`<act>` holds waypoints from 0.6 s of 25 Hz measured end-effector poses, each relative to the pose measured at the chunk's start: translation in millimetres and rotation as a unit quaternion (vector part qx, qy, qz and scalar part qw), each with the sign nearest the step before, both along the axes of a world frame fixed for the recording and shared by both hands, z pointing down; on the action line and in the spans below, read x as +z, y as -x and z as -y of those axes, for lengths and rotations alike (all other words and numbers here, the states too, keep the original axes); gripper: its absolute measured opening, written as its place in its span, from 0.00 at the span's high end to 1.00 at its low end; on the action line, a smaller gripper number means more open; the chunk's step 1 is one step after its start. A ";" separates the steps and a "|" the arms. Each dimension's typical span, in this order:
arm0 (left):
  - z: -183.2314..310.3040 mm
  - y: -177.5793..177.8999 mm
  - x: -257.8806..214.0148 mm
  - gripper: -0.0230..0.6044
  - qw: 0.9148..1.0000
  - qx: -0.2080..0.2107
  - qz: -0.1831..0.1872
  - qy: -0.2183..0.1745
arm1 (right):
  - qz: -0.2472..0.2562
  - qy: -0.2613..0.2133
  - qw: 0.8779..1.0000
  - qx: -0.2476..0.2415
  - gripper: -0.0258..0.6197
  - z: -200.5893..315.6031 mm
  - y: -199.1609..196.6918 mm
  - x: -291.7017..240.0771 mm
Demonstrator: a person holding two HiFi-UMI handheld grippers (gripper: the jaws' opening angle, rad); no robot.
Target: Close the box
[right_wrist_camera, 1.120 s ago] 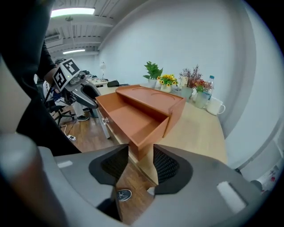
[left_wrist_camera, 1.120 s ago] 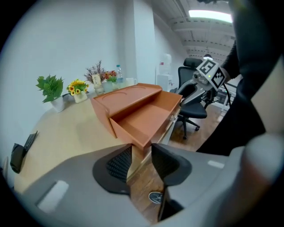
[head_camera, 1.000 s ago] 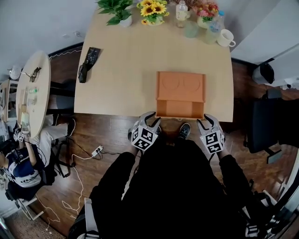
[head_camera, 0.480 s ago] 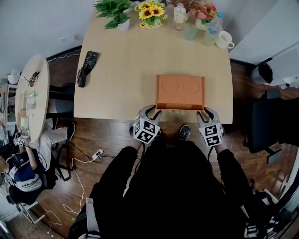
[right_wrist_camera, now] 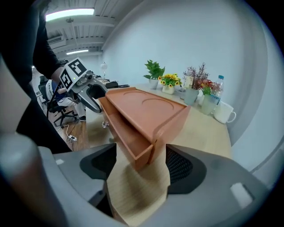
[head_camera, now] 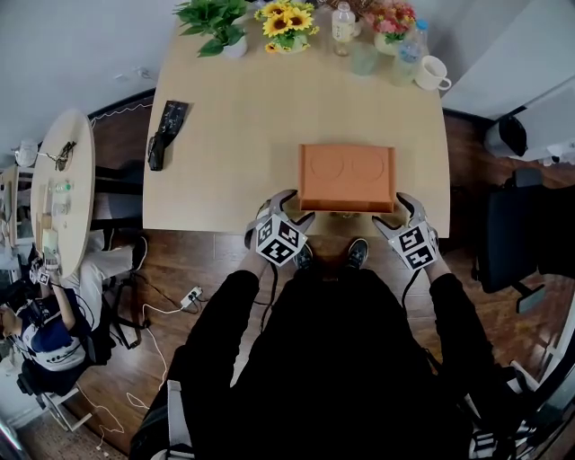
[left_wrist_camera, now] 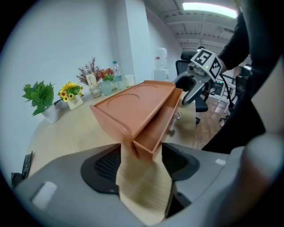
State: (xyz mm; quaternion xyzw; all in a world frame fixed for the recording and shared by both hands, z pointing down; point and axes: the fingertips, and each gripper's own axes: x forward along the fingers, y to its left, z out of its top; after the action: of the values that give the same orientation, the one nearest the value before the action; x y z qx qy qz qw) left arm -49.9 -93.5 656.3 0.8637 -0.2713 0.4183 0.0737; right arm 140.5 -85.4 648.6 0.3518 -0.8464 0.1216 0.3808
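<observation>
We see the box [head_camera: 347, 177] at the table's [head_camera: 225, 126] near edge, drawer slightly out. Our left gripper [head_camera: 286, 208] and right gripper [head_camera: 396, 212] are opening wide. Each straddles a drawer corner, pads not pressing.

Left hand-held gripper [left_wrist_camera: 142, 165] jaws opening, orange box [left_wrist_camera: 133, 103] corner between

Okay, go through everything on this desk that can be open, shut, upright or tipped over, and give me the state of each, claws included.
Box drawer: almost shut, front sticking out slightly.
Left claw: jaws opening, one drawer corner between them, not pinched.
Right claw: jaws opening, the other drawer corner between them, not pinched.
White mug: upright.
Plastic bottle: upright.
Black device: lying flat.
</observation>
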 end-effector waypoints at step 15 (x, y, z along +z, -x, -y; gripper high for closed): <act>17.5 5.9 -7.6 0.74 0.982 -0.176 -0.057 0.033 | 0.025 -0.024 0.993 0.112 0.63 14.6 -3.5 -5.1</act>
State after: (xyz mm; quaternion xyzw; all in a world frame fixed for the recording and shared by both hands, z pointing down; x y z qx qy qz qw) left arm -55.8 -111.0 648.7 0.8221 -0.4001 0.3578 0.1900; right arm 143.9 -99.9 643.5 0.4503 -0.8135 0.1520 0.3353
